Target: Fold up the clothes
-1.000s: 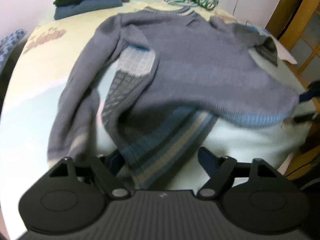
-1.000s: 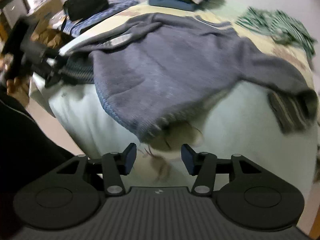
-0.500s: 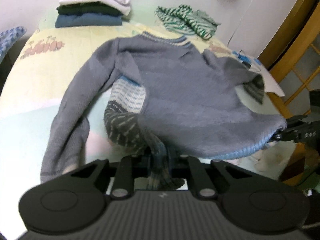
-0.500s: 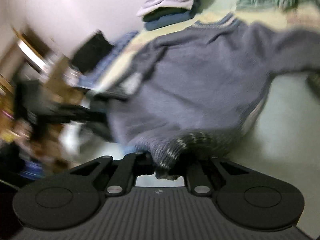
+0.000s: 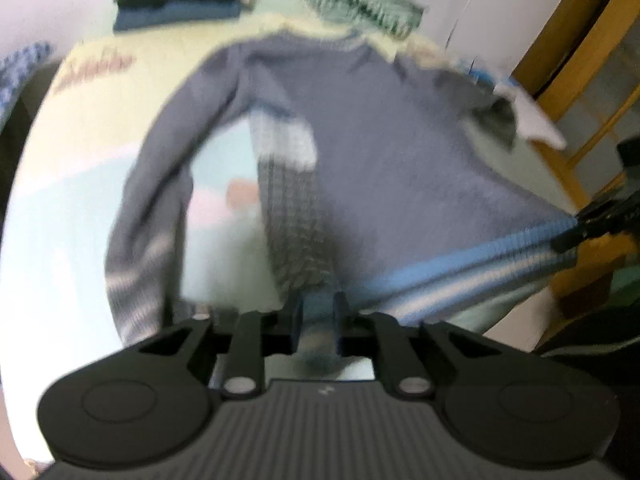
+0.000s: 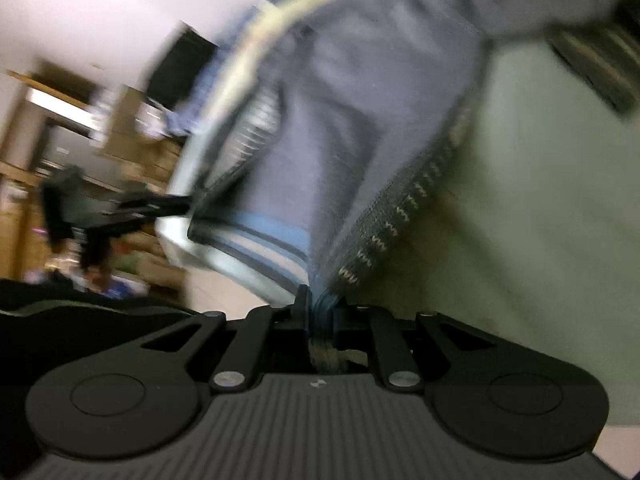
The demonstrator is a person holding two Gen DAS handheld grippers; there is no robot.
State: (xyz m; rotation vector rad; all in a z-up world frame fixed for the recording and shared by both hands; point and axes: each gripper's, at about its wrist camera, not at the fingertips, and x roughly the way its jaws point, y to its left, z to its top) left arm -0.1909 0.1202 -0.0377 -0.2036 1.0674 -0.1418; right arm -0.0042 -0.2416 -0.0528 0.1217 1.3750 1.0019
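Evidently both tools pinch the hem of the grey sweater [image 5: 392,168], which lies spread on the bed [image 5: 80,168]: the left gripper [image 5: 318,316] and right gripper [image 6: 320,312] each clamp a bottom corner with jaws easing slightly apart, hem taut between them, probably to fold it toward the collar.

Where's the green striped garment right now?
Left wrist view, top centre: green striped garment lies at the bed's far edge, beyond the grey sweater, right of the folded stack.
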